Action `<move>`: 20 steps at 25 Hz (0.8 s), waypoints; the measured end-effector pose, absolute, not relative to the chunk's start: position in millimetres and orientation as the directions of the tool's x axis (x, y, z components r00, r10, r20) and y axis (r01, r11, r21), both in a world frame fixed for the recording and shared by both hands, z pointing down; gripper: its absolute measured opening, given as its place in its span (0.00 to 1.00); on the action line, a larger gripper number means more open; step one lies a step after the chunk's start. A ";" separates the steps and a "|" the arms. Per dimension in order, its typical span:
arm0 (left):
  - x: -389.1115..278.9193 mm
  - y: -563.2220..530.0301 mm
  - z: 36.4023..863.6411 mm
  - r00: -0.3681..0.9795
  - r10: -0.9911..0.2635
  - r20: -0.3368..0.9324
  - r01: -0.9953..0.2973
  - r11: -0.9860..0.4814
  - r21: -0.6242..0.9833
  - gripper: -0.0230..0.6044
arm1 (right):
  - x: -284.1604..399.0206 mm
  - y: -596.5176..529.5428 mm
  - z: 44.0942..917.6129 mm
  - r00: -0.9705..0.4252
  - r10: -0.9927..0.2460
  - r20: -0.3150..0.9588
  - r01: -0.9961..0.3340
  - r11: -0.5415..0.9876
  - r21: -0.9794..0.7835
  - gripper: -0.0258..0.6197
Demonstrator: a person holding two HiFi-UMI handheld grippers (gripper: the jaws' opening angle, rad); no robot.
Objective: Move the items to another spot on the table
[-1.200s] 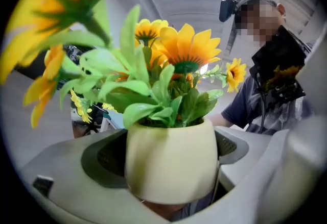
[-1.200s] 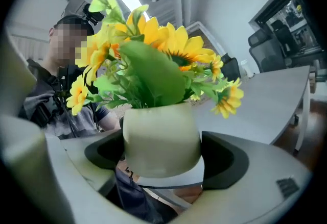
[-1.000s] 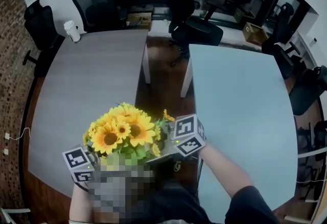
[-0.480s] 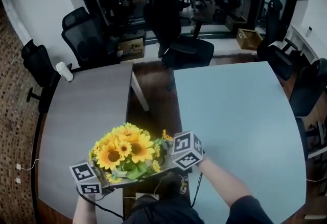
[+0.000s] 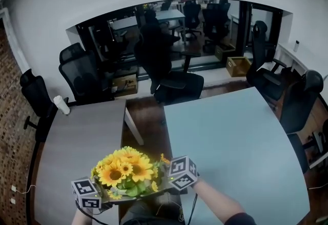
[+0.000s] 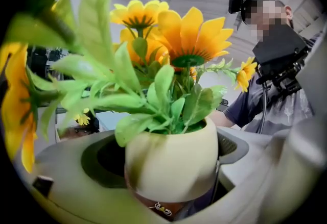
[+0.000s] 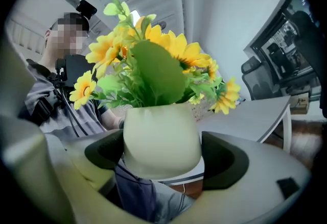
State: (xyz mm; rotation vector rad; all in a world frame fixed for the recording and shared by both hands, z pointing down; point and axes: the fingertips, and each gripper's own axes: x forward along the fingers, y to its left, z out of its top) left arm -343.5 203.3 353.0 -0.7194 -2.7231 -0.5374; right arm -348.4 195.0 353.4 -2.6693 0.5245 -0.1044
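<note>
Left gripper (image 6: 168,177) & right gripper (image 7: 163,164) jaws both clamp the cream round pot (image 6: 171,151) w/ yellow sunflowers (image 5: 125,170). Keep it level, move in sync, and lower it upright onto the pale blue table (image 5: 230,137).

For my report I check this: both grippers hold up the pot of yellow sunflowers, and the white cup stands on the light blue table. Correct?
No: the head view shows the white cup on the grey table, not the light blue table. The left gripper and right gripper do hold up the pot of sunflowers.
</note>
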 end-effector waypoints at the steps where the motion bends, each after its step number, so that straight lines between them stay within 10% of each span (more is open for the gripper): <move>1: -343.0 205.6 351.4 -0.841 0.414 0.348 0.514 0.813 0.274 0.84 | -347.8 197.5 351.6 0.928 -0.372 -0.005 -0.341 -0.848 -0.406 0.77; 20: -278.4 311.4 371.8 -0.906 0.367 0.212 0.418 0.856 0.303 0.84 | -282.7 300.5 379.9 0.928 -0.345 0.139 -0.255 -0.863 -0.437 0.77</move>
